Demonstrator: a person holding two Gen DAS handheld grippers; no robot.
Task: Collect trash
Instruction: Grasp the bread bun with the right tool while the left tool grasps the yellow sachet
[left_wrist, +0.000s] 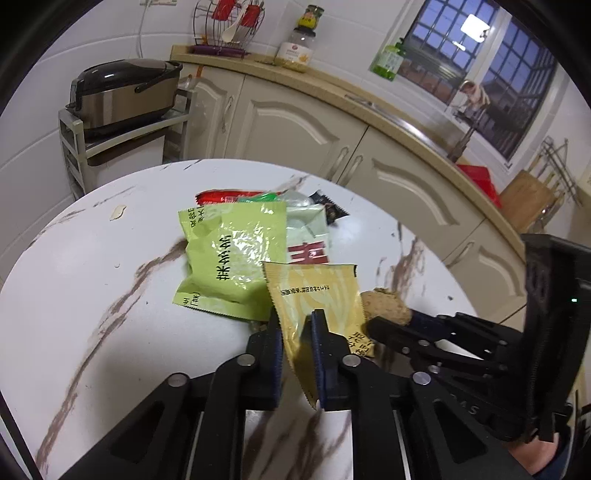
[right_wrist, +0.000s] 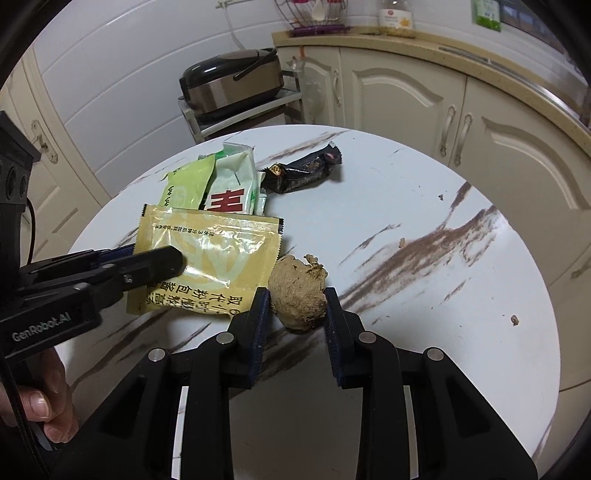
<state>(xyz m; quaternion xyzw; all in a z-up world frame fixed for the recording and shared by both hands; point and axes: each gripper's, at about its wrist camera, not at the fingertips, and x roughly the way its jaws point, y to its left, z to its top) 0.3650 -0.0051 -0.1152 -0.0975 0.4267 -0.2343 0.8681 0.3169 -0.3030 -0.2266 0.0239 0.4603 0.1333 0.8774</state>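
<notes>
My left gripper (left_wrist: 295, 325) is shut on a yellow sachet (left_wrist: 317, 295), held a little above the round marble table (left_wrist: 92, 277); the sachet also shows in the right wrist view (right_wrist: 221, 251). My right gripper (right_wrist: 295, 299) stands open around a crumpled brown lump (right_wrist: 297, 288) on the table, one finger on each side; whether they touch it I cannot tell. A green packet (left_wrist: 236, 258), a white packet with a red character (left_wrist: 308, 240), a red wrapper (left_wrist: 229, 197) and a black candy wrapper (right_wrist: 303, 170) lie behind.
Small crumbs (right_wrist: 514, 319) lie on the table's right part. A rice cooker (left_wrist: 122, 96) stands on a shelf unit beyond the table. Cream cabinets (left_wrist: 295, 129) and a counter with bottles run behind.
</notes>
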